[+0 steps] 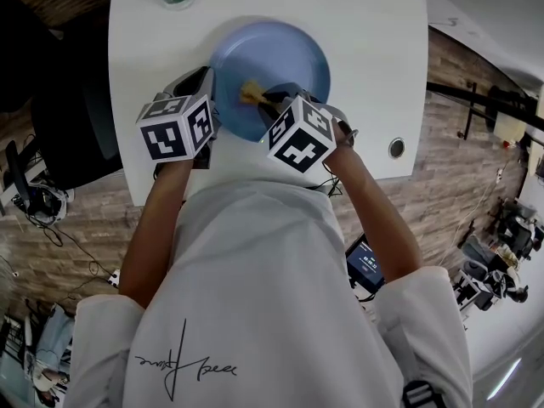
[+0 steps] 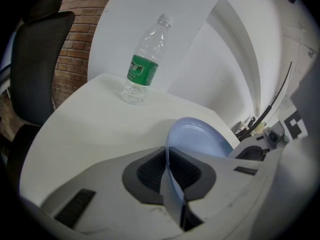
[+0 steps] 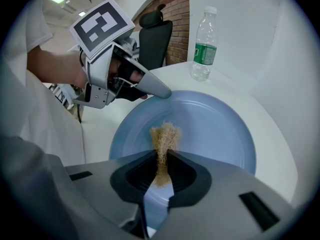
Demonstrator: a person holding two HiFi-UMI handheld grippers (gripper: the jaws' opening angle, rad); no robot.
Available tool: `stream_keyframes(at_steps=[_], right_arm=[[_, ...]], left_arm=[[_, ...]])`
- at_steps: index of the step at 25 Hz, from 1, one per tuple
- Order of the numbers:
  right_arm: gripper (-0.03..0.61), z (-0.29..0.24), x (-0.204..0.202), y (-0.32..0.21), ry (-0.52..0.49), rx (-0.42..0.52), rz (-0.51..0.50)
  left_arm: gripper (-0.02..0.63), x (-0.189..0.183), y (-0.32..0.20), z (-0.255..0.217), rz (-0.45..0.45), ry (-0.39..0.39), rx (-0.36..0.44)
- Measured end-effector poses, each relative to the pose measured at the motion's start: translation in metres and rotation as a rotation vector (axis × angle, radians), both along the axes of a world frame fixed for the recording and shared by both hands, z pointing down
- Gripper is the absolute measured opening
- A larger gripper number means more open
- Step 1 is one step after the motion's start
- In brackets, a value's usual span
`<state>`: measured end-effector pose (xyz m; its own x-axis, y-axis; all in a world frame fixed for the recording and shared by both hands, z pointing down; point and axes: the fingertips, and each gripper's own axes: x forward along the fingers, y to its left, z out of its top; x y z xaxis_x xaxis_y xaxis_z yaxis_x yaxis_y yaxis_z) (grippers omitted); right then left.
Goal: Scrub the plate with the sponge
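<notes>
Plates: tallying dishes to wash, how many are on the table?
1. The blue plate sits on the table, rim clamped in the left gripper, sponge in the right gripper over it. Others may hide beneath the person.

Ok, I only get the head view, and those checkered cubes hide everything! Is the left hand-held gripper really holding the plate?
Observer: Yes. In the left gripper view, the left hand-held gripper is pinched shut on the rim of the plate.
Operator: And what's the right one doing?
Observer: In its own view, the right hand-held gripper squeezes a thin tan sponge, with the fuzzy end sticking out over the middle of the plate.
Operator: Is that bottle open?
Observer: No. The bottle stands upright with its white cap on.
</notes>
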<state>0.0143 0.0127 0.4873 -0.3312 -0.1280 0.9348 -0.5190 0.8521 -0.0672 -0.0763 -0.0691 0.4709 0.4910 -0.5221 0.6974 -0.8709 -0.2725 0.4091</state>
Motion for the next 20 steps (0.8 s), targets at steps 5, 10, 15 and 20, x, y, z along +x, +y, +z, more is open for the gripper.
stream_keyframes(at_steps=[5,10,15,20], right_arm=[[0.041,-0.001,-0.003,0.012,-0.018,-0.025,-0.002],[0.041,-0.006,-0.006,0.020,-0.080,-0.074,0.031],[0.041,-0.015,-0.005,0.021,-0.125,-0.070,0.057],[0.041,-0.033,0.000,0.018,-0.170,-0.039,0.118]], left_arm=[[0.034,0.000,-0.002,-0.003,-0.002,0.003,0.023],[0.158,0.002,-0.005,-0.011,0.003,0.036,0.056],[0.166,0.000,-0.005,-0.017,0.009,0.026,0.084],[0.166,-0.008,-0.004,-0.033,0.018,-0.006,0.158]])
